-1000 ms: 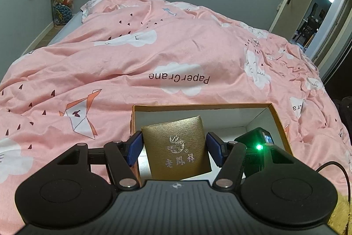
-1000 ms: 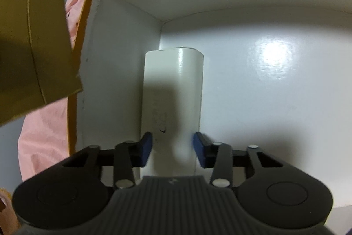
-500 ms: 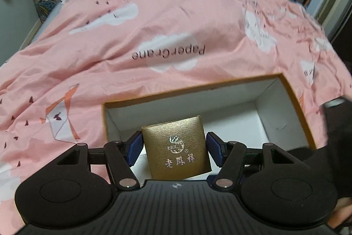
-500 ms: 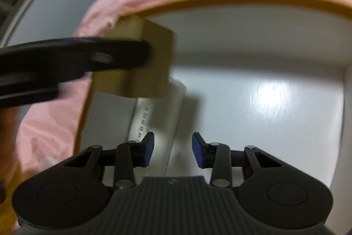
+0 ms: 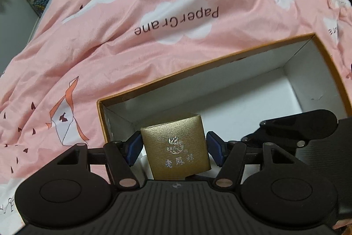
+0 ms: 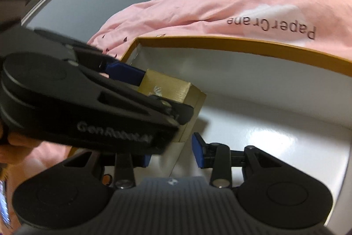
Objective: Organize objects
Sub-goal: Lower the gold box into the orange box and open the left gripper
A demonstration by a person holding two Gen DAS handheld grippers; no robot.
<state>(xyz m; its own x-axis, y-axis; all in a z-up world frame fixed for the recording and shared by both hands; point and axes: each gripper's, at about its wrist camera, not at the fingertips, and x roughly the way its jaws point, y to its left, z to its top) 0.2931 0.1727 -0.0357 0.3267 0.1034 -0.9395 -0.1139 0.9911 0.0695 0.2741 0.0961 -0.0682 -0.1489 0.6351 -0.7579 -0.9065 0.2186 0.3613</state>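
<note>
Gold box carried down into the open carton on the bed.

Pink-quilted bed (image 5: 110, 41) under everything; on it the orange-rimmed carton (image 5: 220, 60), white inside. Left gripper (image 5: 173, 148) clamped on the gold box (image 5: 176, 147), held over the carton's near-left corner, pointing steeply down, so judged the nearer hand for the set-down. Right gripper (image 6: 170, 155) alongside, jaws part-way apart, nothing gripped. Only in the right wrist view: a white upright piece (image 6: 176, 151) directly beneath the gold box (image 6: 176, 89), seemingly clear of it; barely glimpsed from the left wrist.
</note>
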